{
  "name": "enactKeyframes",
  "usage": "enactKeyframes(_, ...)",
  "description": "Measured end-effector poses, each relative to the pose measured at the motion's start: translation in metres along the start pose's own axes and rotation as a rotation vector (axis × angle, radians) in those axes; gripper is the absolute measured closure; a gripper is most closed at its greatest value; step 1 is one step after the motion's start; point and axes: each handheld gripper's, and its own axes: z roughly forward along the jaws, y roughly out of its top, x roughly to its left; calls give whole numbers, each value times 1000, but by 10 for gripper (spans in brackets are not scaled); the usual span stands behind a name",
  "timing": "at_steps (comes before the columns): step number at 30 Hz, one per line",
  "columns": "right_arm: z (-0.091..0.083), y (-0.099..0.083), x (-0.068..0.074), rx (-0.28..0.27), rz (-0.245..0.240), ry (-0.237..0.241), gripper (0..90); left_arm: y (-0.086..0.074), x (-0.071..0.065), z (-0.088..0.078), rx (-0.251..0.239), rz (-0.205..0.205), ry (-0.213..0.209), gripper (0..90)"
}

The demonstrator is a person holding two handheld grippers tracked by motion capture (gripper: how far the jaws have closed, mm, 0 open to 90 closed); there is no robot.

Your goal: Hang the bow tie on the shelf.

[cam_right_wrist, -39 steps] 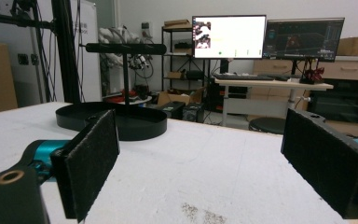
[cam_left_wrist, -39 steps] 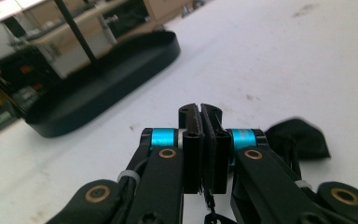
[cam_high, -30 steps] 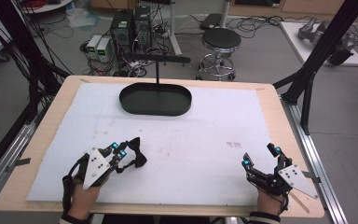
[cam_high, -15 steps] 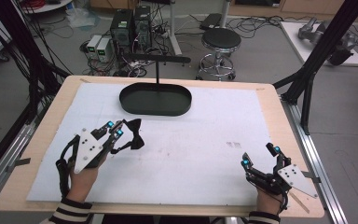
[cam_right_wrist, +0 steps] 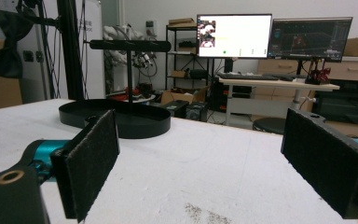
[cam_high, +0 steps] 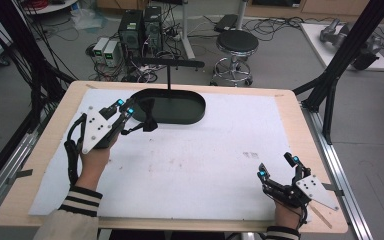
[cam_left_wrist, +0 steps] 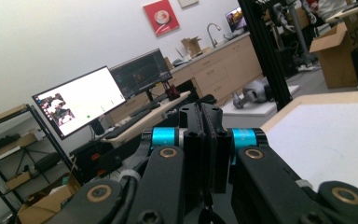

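Observation:
A black bow tie (cam_high: pixel 149 119) hangs from my left gripper (cam_high: pixel 130 113), which is shut on it and held above the table's left side, close to the near left rim of the black oval tray (cam_high: pixel 196 113). From that tray rises a post with a black crossbar (cam_high: pixel 167 63). In the left gripper view my left gripper (cam_left_wrist: pixel 205 135) has its jaws pressed together. My right gripper (cam_high: pixel 276 167) rests at the table's front right, open, with nothing between its pads (cam_right_wrist: pixel 91 163). The right gripper view shows the tray (cam_right_wrist: pixel 135 122), the crossbar (cam_right_wrist: pixel 130 45) and the bow tie (cam_right_wrist: pixel 2 51) at upper left.
A white mat (cam_high: pixel 205 150) covers the wooden table (cam_high: pixel 300 107). Black frame posts (cam_high: pixel 340 65) stand at the table's right and left. Behind the table are a stool (cam_high: pixel 236 45) and computers (cam_high: pixel 140 30) on the floor.
My left gripper has risen and moved away from the front edge toward the tray, carrying the bow tie. The right gripper has stayed where it was.

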Motion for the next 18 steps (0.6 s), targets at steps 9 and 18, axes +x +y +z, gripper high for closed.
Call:
enactKeyframes(9, 0, -1, 2, -14, -9, 10, 105, -12, 22, 28, -51, -51, 13, 871)
enactKeyframes(18, 3, -3, 4, -9, -28, 20, 105, -26, 45, 54, -76, -107, 1, 871)
